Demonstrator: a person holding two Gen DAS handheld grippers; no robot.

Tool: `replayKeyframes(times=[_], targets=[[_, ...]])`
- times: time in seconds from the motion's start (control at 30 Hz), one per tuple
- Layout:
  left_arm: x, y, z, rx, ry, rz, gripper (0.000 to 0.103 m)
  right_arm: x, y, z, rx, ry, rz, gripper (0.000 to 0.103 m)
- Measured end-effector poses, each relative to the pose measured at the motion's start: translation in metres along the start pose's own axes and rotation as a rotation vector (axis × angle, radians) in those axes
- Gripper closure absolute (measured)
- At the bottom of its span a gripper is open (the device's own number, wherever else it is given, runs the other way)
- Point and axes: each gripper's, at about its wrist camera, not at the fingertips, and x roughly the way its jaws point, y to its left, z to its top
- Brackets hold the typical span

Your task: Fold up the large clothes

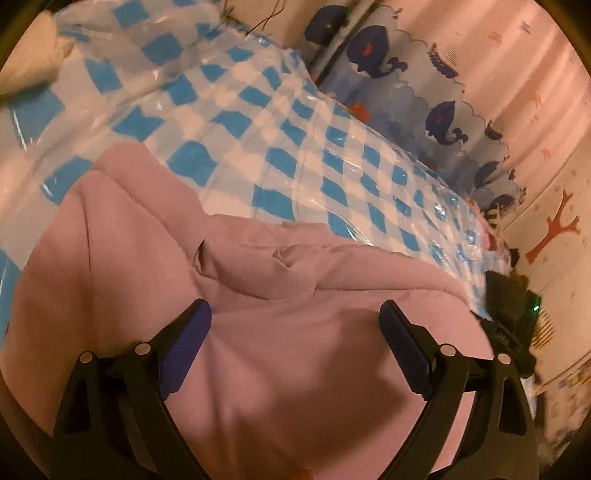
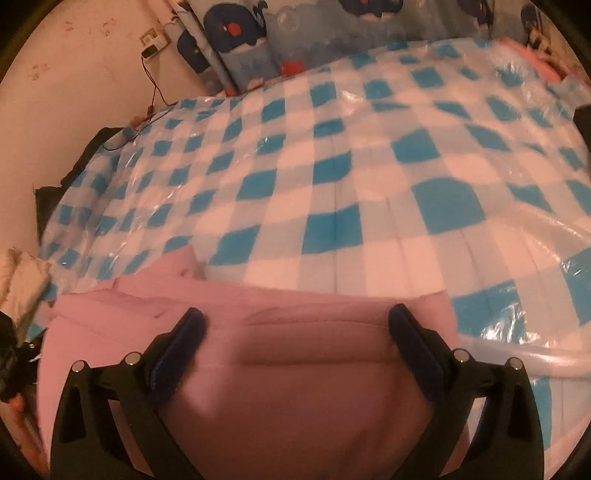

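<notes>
Left wrist view: a soft, matte pink garment (image 1: 258,314) lies rumpled on a glossy blue-and-white checked plastic sheet (image 1: 258,122), the left gripper (image 1: 295,332) spread apart above it. Right wrist view: the right gripper (image 2: 295,332), fingers wide, hangs over the garment's folded edge (image 2: 295,306); open sheet stretches beyond.

A blue-and-white checked bed cover under clear plastic (image 2: 369,177) lies ahead; a whale-print blue cushion (image 2: 288,33) stands beyond it.

Garment (image 1: 280,354): large, pink, plain; lying rumpled, partly folded, at the near edge of the checked bed cover (image 1: 258,122).
</notes>
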Motion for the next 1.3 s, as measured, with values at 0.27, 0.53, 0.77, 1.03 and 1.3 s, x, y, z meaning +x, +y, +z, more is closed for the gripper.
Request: replayKeyframes(times=[0.27, 0.53, 0.77, 1.03, 1.3], targets=[[-0.030, 0.003, 0.007, -0.079, 0.066, 0.003, 0.014, -0.051, 0.026, 0.015, -0.057, 0.039, -0.006, 0.007], [-0.186, 0.051, -0.061, -0.242, 0.008, -0.101, 0.014, -0.176, 0.169, -0.111, -0.678, -0.022, 0.124, 0.007], [-0.235, 0.106, -0.142, -0.475, 0.023, -0.149, 0.014, -0.163, 0.250, -0.243, -1.206, -0.015, 0.030, 0.007], [-0.210, 0.112, -0.191, -0.667, 0.082, -0.265, 0.014, -0.122, 0.256, -0.251, -1.215, 0.007, -0.108, 0.007], [-0.168, 0.092, -0.181, -0.704, 0.054, -0.357, 0.014, -0.129, 0.227, -0.199, -0.837, 0.067, 0.019, 0.007]])
